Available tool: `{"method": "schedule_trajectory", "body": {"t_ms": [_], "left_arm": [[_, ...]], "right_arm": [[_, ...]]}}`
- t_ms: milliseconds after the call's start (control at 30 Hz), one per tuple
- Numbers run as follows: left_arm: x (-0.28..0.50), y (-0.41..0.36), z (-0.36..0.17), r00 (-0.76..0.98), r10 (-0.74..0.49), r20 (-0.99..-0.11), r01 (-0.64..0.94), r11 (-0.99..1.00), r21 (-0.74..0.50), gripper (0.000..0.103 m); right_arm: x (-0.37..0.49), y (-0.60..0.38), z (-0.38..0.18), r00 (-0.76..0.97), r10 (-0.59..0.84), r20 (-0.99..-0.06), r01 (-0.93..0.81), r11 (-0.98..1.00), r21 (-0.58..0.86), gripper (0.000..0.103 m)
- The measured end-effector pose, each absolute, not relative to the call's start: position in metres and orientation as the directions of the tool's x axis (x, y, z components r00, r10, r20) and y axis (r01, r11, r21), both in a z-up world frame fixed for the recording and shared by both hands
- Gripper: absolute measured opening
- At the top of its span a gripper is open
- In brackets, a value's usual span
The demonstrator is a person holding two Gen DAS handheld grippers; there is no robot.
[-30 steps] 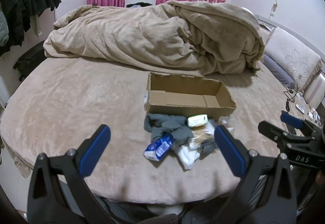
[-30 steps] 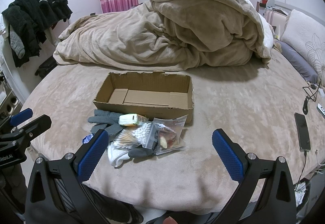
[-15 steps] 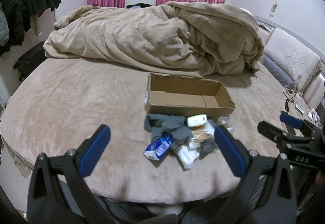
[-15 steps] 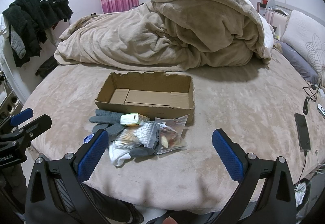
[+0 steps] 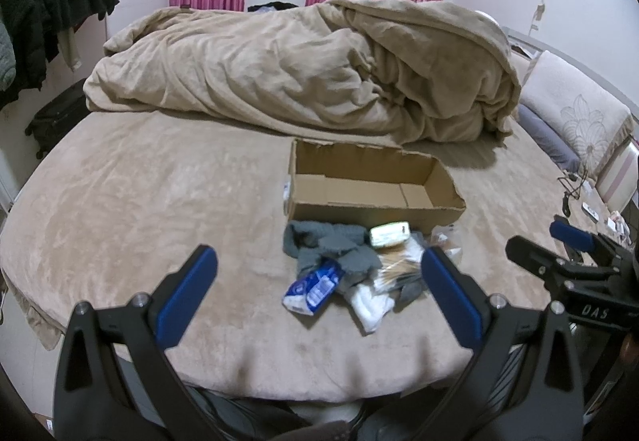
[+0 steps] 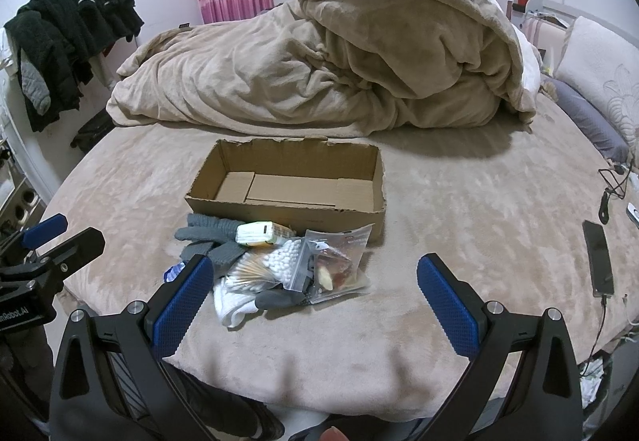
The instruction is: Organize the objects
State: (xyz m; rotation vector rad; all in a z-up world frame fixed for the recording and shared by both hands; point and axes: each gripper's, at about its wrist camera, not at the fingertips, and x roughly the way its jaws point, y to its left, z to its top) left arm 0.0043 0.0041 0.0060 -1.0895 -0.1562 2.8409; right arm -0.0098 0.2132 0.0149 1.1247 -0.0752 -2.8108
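On right gripper (image 5: 575, 253) body: "DAS"; both grippers' jaws spread, empty.

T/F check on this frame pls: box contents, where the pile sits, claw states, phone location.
1. The cardboard box is empty. True.
2. The left claw is shut on the grey gloves. False: it is open, holds nothing and is short of the pile.
3. The cotton swab bag lies in front of the box, outside it. True.
4. The zip bag is inside the box. False: it lies on the bed against the box's near wall.
5. The right claw is open. True.
6. The phone is in the pile. False: it lies apart, far right on the bed.
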Motion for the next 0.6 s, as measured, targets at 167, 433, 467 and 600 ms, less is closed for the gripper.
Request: {"method": "schedule_trajectory", "body": {"t_ms": [167,433,467,600], "left_arm": [[-0.001,0.004,0.003,-0.737,0.128,-0.664,-0.054,-0.99,-0.13,0.102],[-0.017,0.007,-0.015,-0.708,0.131,-0.694,-0.058,-0.99,-0.127,0.102],[-0.021,0.007,-0.02,-0.701,0.128,-0.701,-0.058,-0.991,-0.124,0.102],[-0.038,0.006,-0.05,-0.657,0.117,-0.744,-0.048,-0.992,-0.114,0.102]], "right_arm": [[-0.017,0.216,0.014,-0.711,-0.129,-0.692,0.087,-0.992,0.095,0.103],[-0.032,0.22,-0.001,-0.687,-0.126,-0.716,0.078,-0.992,0.101,0.103],[-0.035,0.221,-0.004,-0.683,-0.124,-0.72,0.074,-0.992,0.101,0.103],[-0.049,0.228,-0.017,-0.669,-0.113,-0.735,0.057,-0.993,0.102,0.103]]}}
